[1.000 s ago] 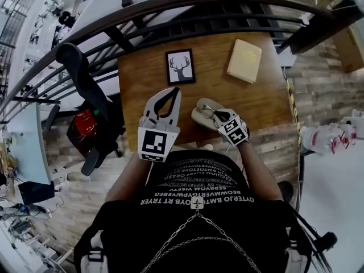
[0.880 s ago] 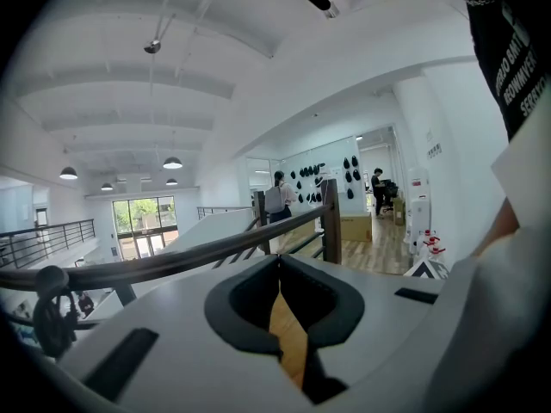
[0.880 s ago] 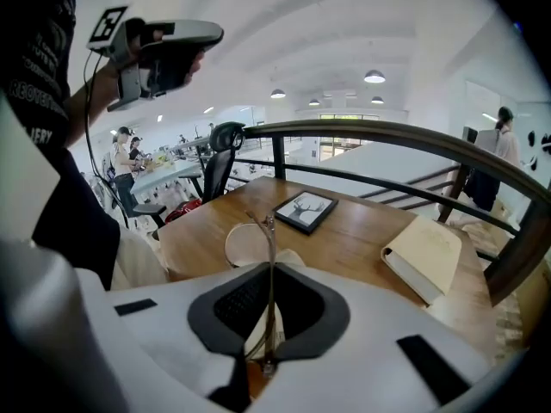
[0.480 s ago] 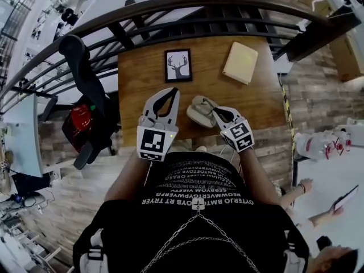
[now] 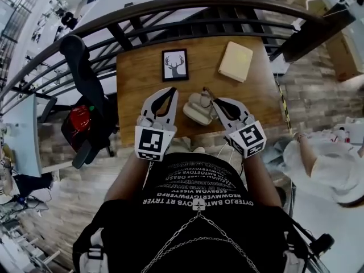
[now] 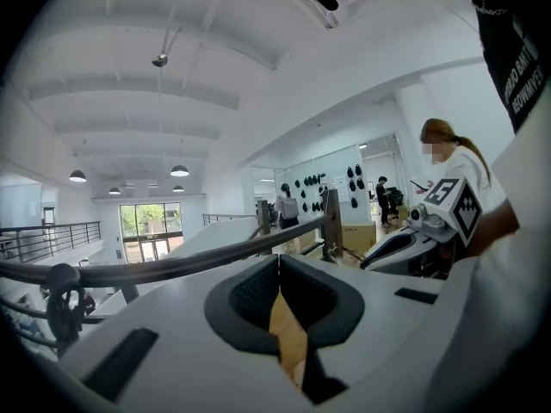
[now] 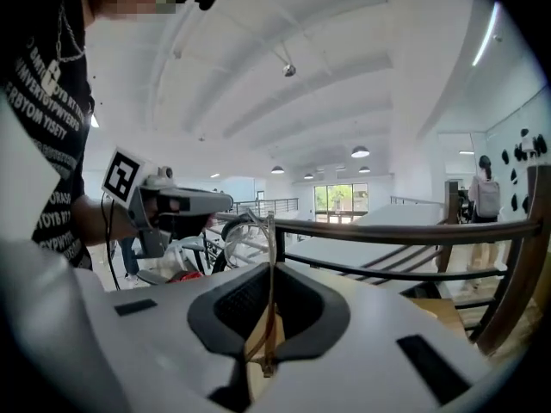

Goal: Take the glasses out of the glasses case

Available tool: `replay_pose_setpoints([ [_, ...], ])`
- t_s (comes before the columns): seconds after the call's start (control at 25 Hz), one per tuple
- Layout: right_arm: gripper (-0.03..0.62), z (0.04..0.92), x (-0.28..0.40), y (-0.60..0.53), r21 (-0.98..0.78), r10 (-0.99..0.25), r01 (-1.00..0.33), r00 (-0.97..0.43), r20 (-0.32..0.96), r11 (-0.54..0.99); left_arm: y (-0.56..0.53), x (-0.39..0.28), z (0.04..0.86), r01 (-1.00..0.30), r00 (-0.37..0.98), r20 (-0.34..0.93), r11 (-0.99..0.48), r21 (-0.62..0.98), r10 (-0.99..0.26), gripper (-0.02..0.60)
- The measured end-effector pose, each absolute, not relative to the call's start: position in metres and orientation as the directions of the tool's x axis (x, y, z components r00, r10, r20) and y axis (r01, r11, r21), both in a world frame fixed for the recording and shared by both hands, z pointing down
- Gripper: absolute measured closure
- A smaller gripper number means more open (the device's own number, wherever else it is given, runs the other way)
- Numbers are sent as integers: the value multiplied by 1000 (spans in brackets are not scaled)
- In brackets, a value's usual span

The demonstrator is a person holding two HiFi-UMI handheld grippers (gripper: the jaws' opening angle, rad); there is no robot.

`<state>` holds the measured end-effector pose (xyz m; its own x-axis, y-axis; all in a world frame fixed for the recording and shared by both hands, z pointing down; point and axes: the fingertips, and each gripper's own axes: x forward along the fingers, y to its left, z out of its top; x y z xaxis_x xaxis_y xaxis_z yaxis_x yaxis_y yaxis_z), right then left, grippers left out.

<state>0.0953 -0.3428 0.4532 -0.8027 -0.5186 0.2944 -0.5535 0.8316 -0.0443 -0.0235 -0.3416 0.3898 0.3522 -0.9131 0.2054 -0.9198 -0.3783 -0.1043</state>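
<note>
An open beige glasses case (image 5: pixel 195 110) lies near the front edge of the wooden table (image 5: pixel 139 75). My right gripper (image 5: pixel 215 102) is at the case's right side, shut on a thin temple arm of the glasses (image 5: pixel 206 95), which stand up above the case. In the right gripper view the glasses (image 7: pixel 269 334) run straight up between the shut jaws of my right gripper (image 7: pixel 271 269), the lenses out past the tips. My left gripper (image 5: pixel 169 93) is just left of the case, apart from it. The left gripper (image 6: pixel 278 269) is shut with nothing in it.
A framed deer picture (image 5: pixel 175 65) and a pale yellow pad (image 5: pixel 235 61) lie farther back on the table. A dark railing (image 5: pixel 170 7) runs behind it. A chair with a red bag (image 5: pixel 79 127) stands at left. A person (image 5: pixel 318 164) is at right.
My right gripper has swung right and back off the case with the glasses in it, so the case now shows beside it. The left gripper has barely moved.
</note>
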Motion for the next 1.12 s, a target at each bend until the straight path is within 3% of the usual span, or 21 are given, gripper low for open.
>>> replay_pose_setpoints([
  [0.56, 568, 339, 120, -315, 3, -572, -574, -816, 88, 819, -318, -4, 375, -911, 373, 169, -395, -117, -912, 552],
  [1.12, 568, 315, 122, -292, -1, -578, -578, -816, 31, 816, -293, -14, 369, -914, 362, 166, -384, -129, -917, 552],
])
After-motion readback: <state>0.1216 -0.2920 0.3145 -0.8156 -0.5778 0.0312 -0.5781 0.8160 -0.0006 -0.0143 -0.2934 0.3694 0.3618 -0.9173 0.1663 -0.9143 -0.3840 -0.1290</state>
